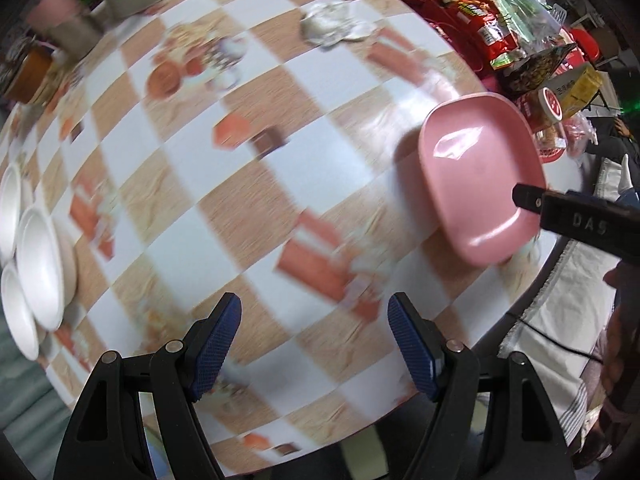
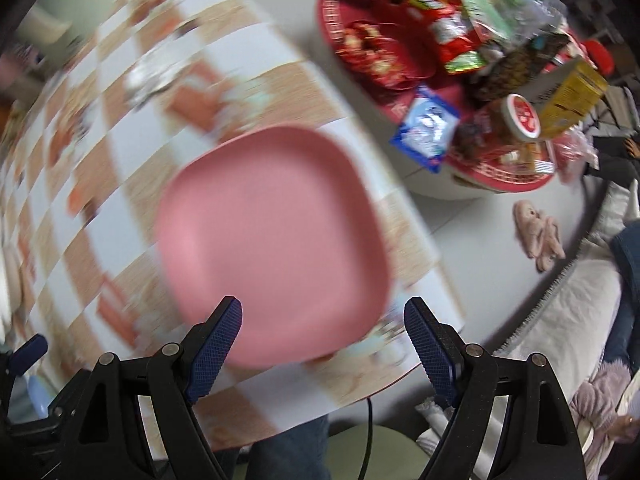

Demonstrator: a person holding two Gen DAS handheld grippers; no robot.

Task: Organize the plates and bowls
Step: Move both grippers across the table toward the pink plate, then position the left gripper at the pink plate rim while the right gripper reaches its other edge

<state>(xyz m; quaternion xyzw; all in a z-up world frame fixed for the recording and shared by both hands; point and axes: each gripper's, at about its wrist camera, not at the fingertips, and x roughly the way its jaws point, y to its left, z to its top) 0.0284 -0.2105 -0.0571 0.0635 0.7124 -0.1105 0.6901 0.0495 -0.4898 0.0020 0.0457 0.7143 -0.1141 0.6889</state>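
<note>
A pink square plate (image 1: 478, 168) lies on the checkered tablecloth near the table's right edge; in the right wrist view the plate (image 2: 272, 232) fills the middle, blurred. My right gripper (image 2: 322, 334) is open just in front of its near rim, with empty jaws; its finger (image 1: 532, 200) reaches the plate's right rim in the left wrist view. My left gripper (image 1: 314, 338) is open and empty over the table's near edge. Several white bowls (image 1: 38, 252) sit nested at the far left edge.
Red trays (image 2: 360, 28) of snack packets, a yellow box (image 2: 568, 92) and a red-lidded jar (image 2: 520, 116) crowd a second table at the right. A crumpled foil wrapper (image 1: 332, 26) lies far back. Pink slippers (image 2: 538, 232) lie on the floor.
</note>
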